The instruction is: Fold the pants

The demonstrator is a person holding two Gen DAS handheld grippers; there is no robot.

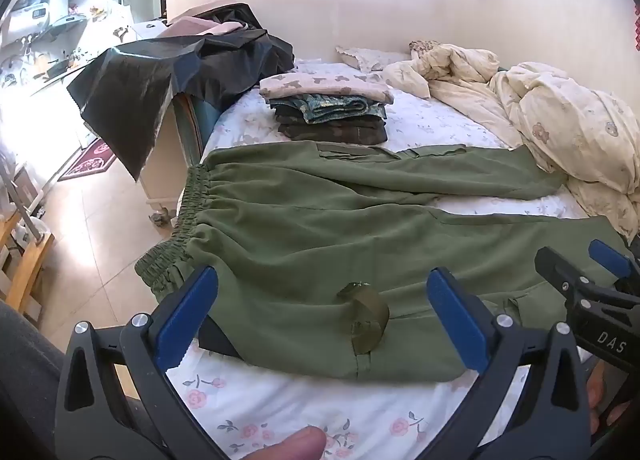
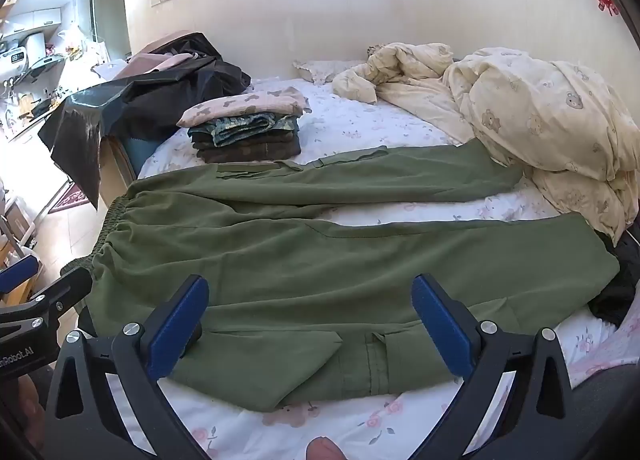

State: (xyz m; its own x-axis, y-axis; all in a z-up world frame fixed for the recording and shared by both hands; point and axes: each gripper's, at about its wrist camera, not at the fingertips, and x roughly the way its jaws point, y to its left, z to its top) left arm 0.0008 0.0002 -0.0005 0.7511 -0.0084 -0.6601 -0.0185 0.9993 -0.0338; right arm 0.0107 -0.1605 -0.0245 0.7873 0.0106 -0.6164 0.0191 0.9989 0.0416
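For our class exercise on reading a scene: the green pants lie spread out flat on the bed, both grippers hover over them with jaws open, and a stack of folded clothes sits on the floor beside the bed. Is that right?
One detail is wrong. The stack of folded clothes sits on the bed, beyond the green pants, not on the floor. The right wrist view shows it. The rest stands: the left gripper and right gripper have open jaws.

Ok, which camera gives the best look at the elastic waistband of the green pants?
The left wrist view: the gathered elastic waistband runs in full along the bed's edge. The right wrist view shows the waistband only as a narrow strip at the frame's left, its near end behind the left gripper.
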